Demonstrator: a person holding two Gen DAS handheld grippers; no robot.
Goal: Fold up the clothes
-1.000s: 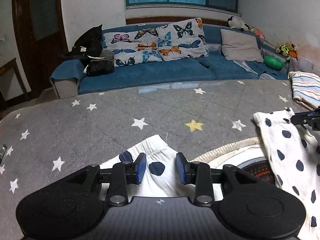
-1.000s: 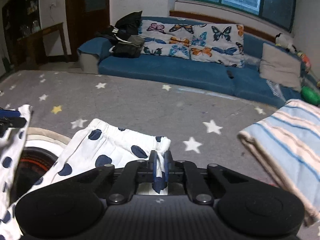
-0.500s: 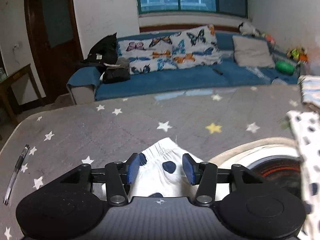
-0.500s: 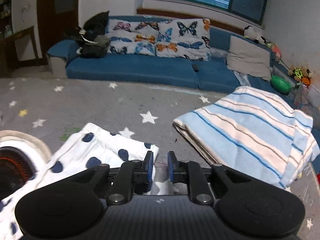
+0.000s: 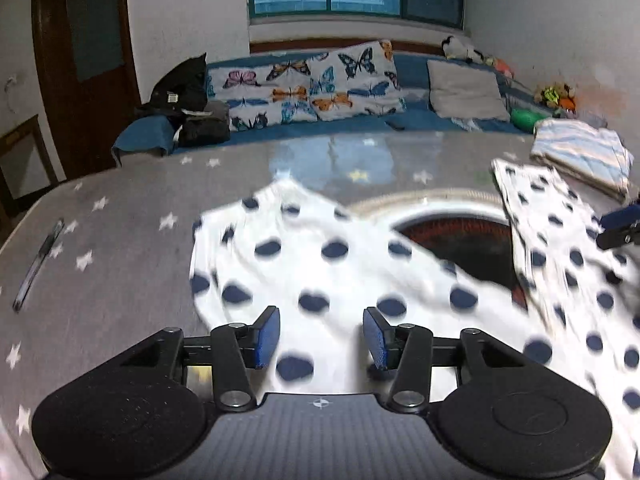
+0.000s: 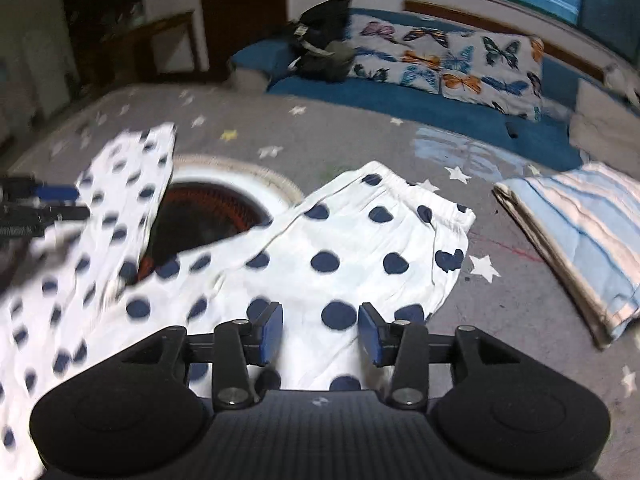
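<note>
White trousers with navy dots (image 5: pixel 320 264) lie spread in a V on the grey star-patterned surface (image 5: pixel 120 240). My left gripper (image 5: pixel 320 336) hovers over one leg. Its jaws stand apart and are closing, with the cloth under them but not pinched. In the right wrist view the other end of the trousers (image 6: pixel 348 248) lies under my right gripper (image 6: pixel 320 328). Its jaws are opening and the pads do not press the cloth. Each gripper shows at the edge of the other's view: the right gripper (image 5: pixel 618 226) and the left gripper (image 6: pixel 36 200).
A round white-rimmed disc with a dark red middle (image 5: pixel 452 236) sits between the trouser legs. A folded blue-striped cloth (image 6: pixel 580 232) lies to the right. A pen (image 5: pixel 38 268) rests near the left edge. A blue sofa with butterfly cushions (image 5: pixel 312 88) stands behind.
My right gripper was shut on the trousers' edge, has let go and opened. Both grippers have drawn back, so much more of the trousers now shows in front of them.
</note>
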